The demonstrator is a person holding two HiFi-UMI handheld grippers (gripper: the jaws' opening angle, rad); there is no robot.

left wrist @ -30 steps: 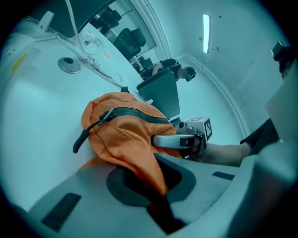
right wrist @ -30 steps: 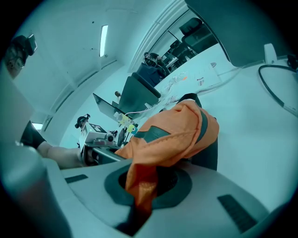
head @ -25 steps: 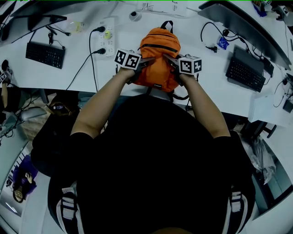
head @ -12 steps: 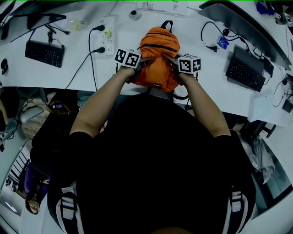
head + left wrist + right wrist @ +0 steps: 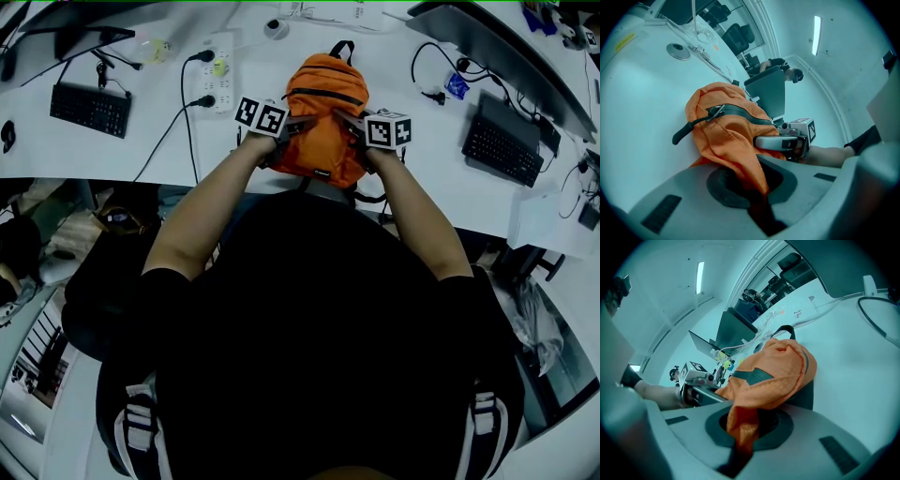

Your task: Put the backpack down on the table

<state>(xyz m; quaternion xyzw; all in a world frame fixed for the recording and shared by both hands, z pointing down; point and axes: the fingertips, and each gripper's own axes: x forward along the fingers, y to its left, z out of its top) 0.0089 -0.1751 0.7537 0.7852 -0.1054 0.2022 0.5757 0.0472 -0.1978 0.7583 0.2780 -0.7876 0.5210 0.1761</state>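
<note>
White curved bench (image 5: 112, 159) carries, from left, a black keyboard (image 5: 91, 109), a white power strip (image 5: 217, 75) and a small orange fabric backpack (image 5: 323, 112) sitting near its front edge. Left tongs (image 5: 289, 129) pinch the backpack's left-side fabric, and right tongs (image 5: 351, 122) pinch its right-side fabric.

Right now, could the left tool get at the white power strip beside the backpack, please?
Probably not yet: the left tool is shut on fabric of the orange backpack. The power strip lies near it on the table, nothing between, so it looks reachable once released.
</note>
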